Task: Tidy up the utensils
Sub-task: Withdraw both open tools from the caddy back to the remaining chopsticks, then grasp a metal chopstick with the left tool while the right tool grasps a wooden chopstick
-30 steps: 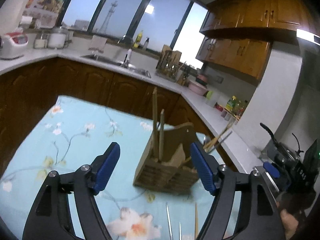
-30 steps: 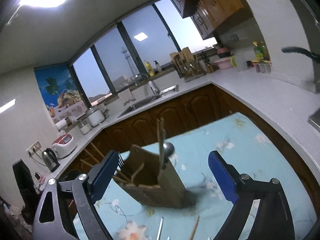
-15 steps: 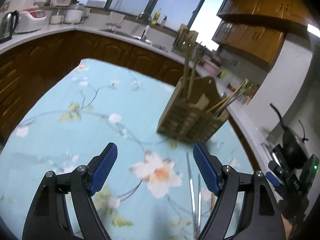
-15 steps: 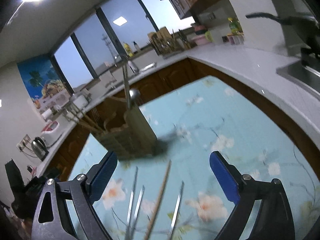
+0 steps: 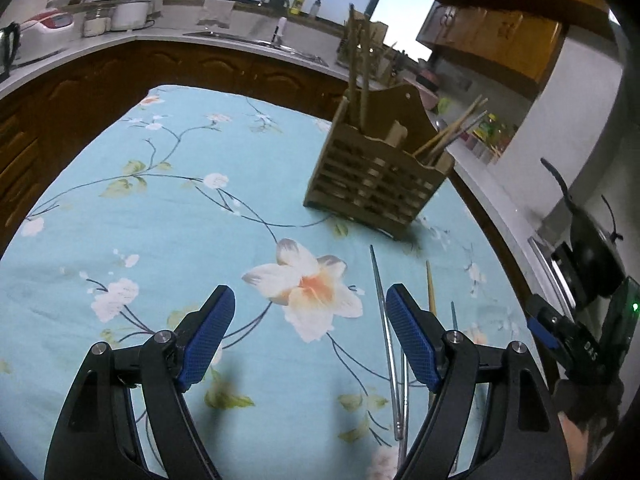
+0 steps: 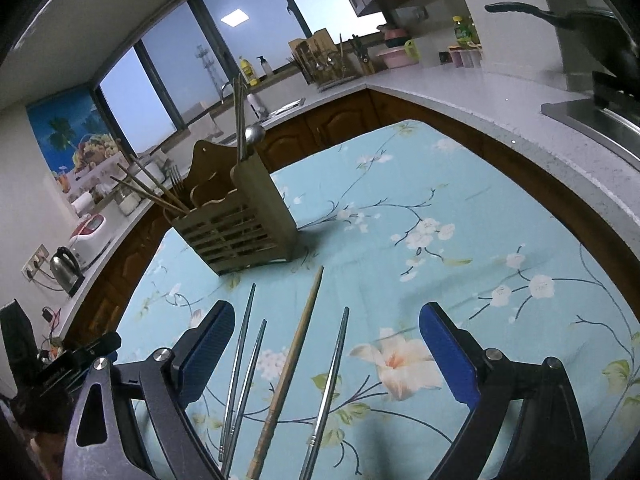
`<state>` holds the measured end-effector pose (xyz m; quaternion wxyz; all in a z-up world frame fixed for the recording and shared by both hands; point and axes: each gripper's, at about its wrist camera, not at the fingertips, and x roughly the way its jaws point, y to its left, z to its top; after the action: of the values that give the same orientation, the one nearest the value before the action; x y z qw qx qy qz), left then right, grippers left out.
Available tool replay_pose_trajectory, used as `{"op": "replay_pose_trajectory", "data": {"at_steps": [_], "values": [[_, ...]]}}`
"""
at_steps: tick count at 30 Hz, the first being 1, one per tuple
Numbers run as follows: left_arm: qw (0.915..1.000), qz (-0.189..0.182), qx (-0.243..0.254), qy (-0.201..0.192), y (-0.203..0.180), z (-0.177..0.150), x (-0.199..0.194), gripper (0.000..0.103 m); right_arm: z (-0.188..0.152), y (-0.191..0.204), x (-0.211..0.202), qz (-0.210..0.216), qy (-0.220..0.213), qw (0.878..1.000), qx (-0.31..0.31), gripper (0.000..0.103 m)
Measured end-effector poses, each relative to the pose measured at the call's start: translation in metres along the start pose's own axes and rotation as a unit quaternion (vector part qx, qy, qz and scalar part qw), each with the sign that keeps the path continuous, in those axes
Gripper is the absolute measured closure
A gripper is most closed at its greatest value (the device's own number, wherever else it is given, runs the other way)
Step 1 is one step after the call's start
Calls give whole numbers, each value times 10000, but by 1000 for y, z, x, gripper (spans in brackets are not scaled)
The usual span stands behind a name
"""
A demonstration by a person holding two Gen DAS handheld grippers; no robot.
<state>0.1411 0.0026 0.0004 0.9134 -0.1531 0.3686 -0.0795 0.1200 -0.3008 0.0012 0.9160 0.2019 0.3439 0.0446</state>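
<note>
- Nearest the right gripper (image 6: 326, 348), jaws apart and empty, lie three metal chopsticks (image 6: 334, 372) and a wooden one (image 6: 294, 360) on the cloth (image 6: 460, 208).
- Left gripper (image 5: 310, 324): jaws apart, empty, beside them.
- Best take one stick only, low, near its middle.
- Farther off stands the holder (image 6: 240, 228); drop it in upright.

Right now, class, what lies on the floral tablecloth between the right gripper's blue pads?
In the right wrist view, between the right gripper's pads: three metal chopsticks and one wooden chopstick, all loose on the cloth.
</note>
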Motion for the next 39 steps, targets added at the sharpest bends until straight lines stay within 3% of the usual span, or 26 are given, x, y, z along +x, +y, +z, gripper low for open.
{"op": "replay_pose_trajectory", "data": {"at_steps": [10, 12, 15, 17, 20, 25, 27, 32, 34, 38, 39], "values": [[9995, 76, 112, 285, -5, -1, 20, 23, 3, 14, 32, -50, 296, 9993, -239, 10], [9993, 92, 119, 353, -4, 0, 25, 23, 4, 17, 43, -73, 391, 9987, -317, 25], [9989, 95, 162, 435, -5, 2, 33, 23, 6, 21, 69, -83, 700, 9969, -354, 40], [9984, 76, 215, 513, -8, 4, 40, 23, 6, 23, 84, -100, 871, 9954, -398, 57], [9977, 78, 315, 587, -14, 9, 52, 23, 7, 24, 108, -74, 1166, 9923, -420, 70], [9961, 84, 503, 719, -26, 17, 72, 25, 12, 26, 138, -288, 1443, 9873, -593, 76], [9952, 18, 588, 784, -34, 20, 81, 26, 13, 28, 143, -396, 1425, 9861, -763, 91], [9909, -128, 896, 1001, -61, 29, 110, 40, 16, 17, 141, -317, 1511, 9854, -715, 96], [9876, -112, 1057, 1156, -71, 31, 126, 55, 17, 14, 138, -291, 1516, 9857, -674, 96], [9816, -3, 1293, 1402, -84, 31, 152, 63, 14, 1, 128, -158, 1500, 9876, -426, 96], [9799, 9, 1329, 1485, -86, 31, 159, 72, 16, -2, 128, -133, 1497, 9879, -374, 96]]}}
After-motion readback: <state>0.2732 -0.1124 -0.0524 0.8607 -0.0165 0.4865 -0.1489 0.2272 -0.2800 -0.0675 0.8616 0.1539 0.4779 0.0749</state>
